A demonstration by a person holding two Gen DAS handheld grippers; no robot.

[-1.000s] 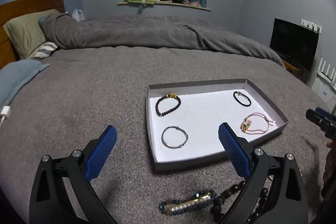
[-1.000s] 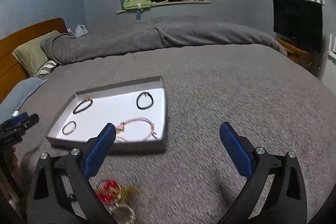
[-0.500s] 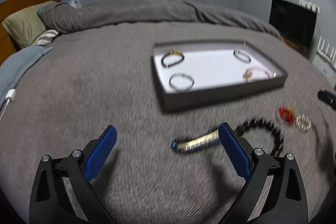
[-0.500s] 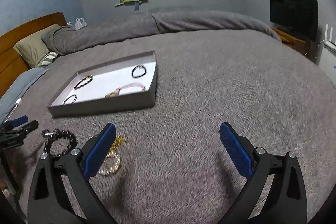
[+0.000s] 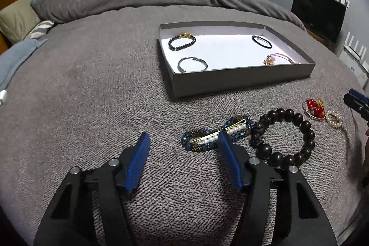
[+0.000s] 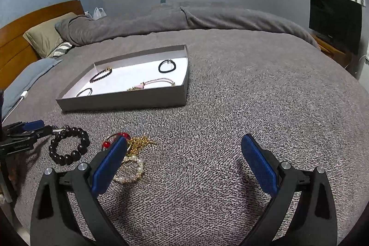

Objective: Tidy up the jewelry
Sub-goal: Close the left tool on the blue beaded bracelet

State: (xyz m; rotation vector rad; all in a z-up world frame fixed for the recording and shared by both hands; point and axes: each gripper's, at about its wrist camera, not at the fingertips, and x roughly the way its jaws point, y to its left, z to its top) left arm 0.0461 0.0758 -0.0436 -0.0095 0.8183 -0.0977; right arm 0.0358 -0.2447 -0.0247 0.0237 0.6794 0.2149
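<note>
Jewelry sorting is partly done: the grey tray [image 5: 242,78] on the bed cover [image 5: 92,89] holds four pieces, well apart from one another — a dark beaded bracelet with gold charm [image 5: 181,41], a silver bangle [image 5: 192,64], a black hair tie [image 5: 261,41] and a pink cord bracelet [image 5: 280,59]. Loose pieces lie on the cover in front of the tray: a blue beaded bracelet with a pearl clip [image 5: 216,133], a large black bead bracelet [image 5: 283,136] just beside it, a red bead piece [image 5: 314,105] and a small pearl ring-shaped piece [image 5: 333,119]. Left gripper [image 5: 182,155] is spread and empty, low over the cover, its right finger overlapping the blue bracelet's end in the left wrist view; contact cannot be told. Right gripper [image 6: 184,157] is spread wide, empty, with the red and pearl pieces at its left finger. Step in hand appears to be the approach to a pickup. Next move likely calls for centring the left fingers about the blue bracelet, then closing on both bracelet and clip.
</note>
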